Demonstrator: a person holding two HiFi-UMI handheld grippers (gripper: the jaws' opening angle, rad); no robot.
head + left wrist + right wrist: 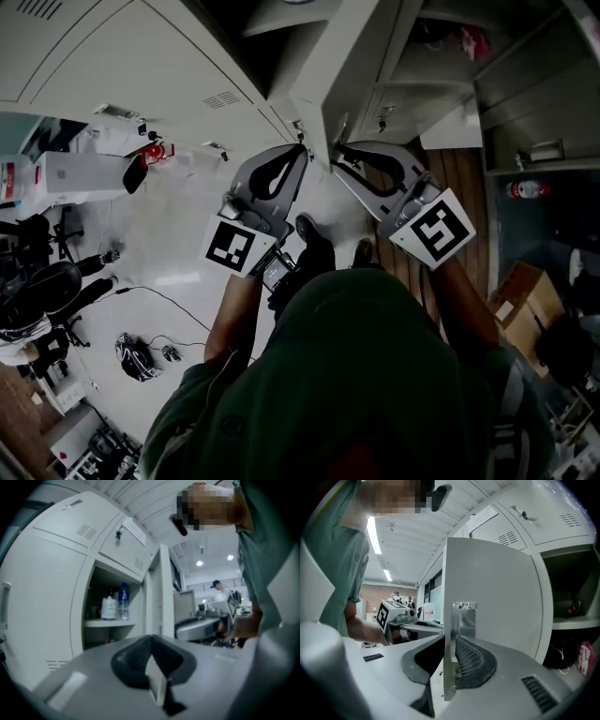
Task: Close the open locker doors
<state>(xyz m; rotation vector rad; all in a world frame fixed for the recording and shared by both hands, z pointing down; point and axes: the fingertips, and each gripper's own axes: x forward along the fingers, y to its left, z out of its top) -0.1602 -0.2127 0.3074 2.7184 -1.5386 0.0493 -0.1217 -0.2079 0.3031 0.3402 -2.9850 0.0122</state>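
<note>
**Locker door caught by its edge, not yet shut!**
The pale grey metal locker door [487, 597] [342, 70] [164, 592] stood straight out from the bank of lockers, edge-on to the person, with open compartments on either side. The right tongs [449, 667] [339, 159] looked clamped on its free edge, just below the silver latch plate [464, 620]. The left tongs [154, 667] [302, 155] had a pale strip in their gap, likely that same edge, but whether they were pinching it I couldn't tell. Next up, I'd say: one steady sweep round until the latch met the frame.
</note>
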